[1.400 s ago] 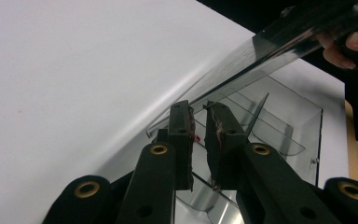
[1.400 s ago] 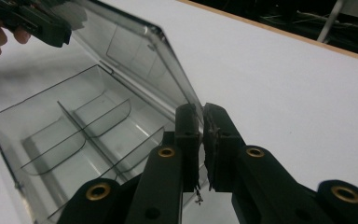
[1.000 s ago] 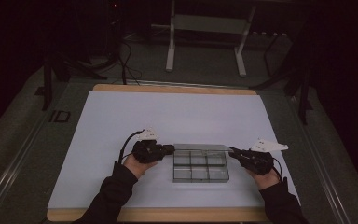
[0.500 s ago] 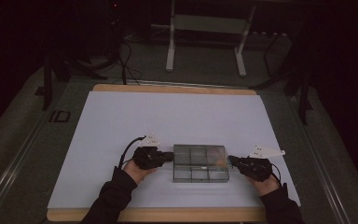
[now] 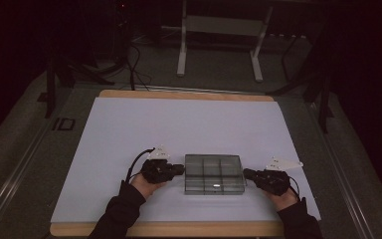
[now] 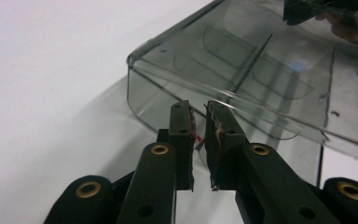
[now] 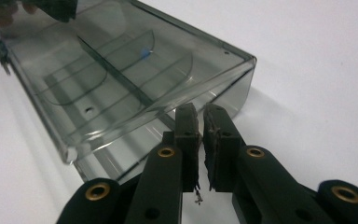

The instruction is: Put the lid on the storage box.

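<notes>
A clear plastic box (image 5: 214,173) with divided compartments lies near the front of the white mat (image 5: 189,124). Its lid is down. My left gripper (image 5: 181,169) points at the box's left end and my right gripper (image 5: 246,173) at its right end. In the left gripper view the box (image 6: 261,70) fills the upper right. There the left gripper (image 6: 199,105) is shut, tips just under the lid's rim, with nothing between the pads. In the right gripper view the right gripper (image 7: 199,108) is likewise shut against the box (image 7: 121,70), tips at the lid's edge.
The mat covers a wooden table (image 5: 179,229) whose edge shows at the front and back. A metal stand (image 5: 219,45) and cables (image 5: 129,64) sit on the dark floor beyond. The mat spreads wide around the box.
Both grippers have drawn in a little closer to the box's ends since a second ago. The box's top looks brighter and smoother than before. Both grippers stay shut.
</notes>
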A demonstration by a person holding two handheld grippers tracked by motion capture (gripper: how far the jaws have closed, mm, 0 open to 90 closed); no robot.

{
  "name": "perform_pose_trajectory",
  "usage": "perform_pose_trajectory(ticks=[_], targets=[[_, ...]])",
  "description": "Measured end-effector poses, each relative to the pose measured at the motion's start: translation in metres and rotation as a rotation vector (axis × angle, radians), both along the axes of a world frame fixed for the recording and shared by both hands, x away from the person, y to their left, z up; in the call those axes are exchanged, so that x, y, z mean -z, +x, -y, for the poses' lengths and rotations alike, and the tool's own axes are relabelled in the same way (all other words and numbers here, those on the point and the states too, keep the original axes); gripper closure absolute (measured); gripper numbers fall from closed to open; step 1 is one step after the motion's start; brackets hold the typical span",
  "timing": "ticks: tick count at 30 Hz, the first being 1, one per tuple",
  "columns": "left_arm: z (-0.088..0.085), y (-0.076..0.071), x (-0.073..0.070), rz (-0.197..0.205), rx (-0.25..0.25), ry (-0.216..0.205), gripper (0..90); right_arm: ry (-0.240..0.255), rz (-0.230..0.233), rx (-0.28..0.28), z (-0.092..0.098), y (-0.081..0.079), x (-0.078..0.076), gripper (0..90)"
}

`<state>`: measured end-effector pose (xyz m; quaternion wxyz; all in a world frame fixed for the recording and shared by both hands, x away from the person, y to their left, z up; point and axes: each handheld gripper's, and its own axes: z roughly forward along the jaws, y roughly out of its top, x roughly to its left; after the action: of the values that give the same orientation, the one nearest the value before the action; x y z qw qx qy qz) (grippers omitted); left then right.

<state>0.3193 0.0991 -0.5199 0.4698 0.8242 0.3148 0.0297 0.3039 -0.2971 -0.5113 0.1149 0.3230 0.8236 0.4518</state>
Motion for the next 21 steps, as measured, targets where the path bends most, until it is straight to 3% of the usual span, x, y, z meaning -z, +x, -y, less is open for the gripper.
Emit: perform_pose_trajectory(ticks=[6, 12, 16, 21], targets=[[-0.005, 0.004, 0.007, -0.025, -0.020, -0.008, 80.3, -0.013, -0.022, 0.014, 0.002, 0.006, 0.008, 82.8], [-0.010, 0.006, 0.005, -0.014, -0.043, 0.008, 75.4, -0.017, -0.016, 0.033, 0.006, 0.010, 0.007, 79.4], [-0.016, 0.008, 0.005, -0.021, -0.069, 0.006, 61.0, -0.023, -0.001, 0.052, 0.009, 0.013, 0.004, 73.1], [-0.021, 0.009, 0.007, -0.039, -0.100, 0.015, 49.8, -0.020, 0.015, 0.069, 0.013, 0.015, 0.004, 57.6]])
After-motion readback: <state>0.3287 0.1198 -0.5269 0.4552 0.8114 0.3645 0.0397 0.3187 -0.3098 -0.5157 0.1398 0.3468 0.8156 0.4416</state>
